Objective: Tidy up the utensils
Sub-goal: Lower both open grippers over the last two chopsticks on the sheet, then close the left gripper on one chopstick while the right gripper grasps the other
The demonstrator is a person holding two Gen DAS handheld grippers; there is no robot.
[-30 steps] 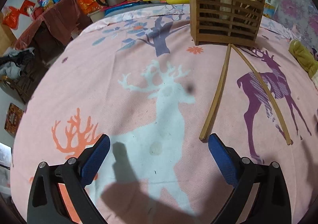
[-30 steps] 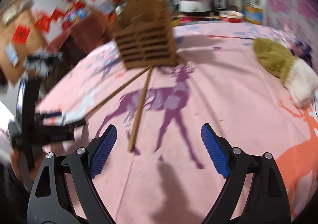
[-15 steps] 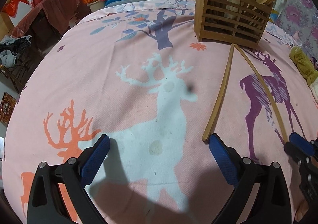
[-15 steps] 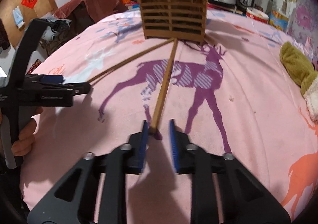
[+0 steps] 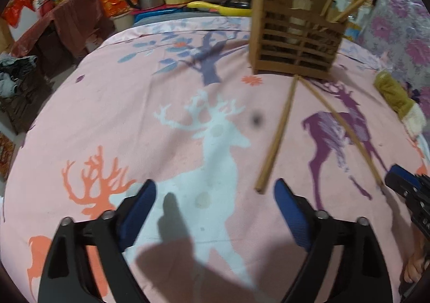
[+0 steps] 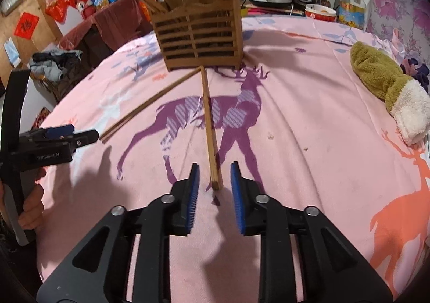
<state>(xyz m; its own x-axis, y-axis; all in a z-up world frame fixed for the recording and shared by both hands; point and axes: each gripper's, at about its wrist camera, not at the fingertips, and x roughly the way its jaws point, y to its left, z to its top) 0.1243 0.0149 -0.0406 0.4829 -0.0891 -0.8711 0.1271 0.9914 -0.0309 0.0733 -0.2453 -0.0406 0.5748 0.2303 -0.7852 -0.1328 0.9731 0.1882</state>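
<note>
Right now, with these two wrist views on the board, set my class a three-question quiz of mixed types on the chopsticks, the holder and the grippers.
1. True or false: the right gripper is clamped shut on the chopstick pointing toward it.
2. Multiple choice: the far ends of both loose chopsticks meet near A) the green plush sock, B) the base of the wooden holder, C) the orange deer print.
3. Fill in: the left gripper has its jaws spread ____, with the other chopstick ending just ahead of its right finger.

Key: 1 false, the pads stand apart either side of the tip; 2 B; 3 wide.
</note>
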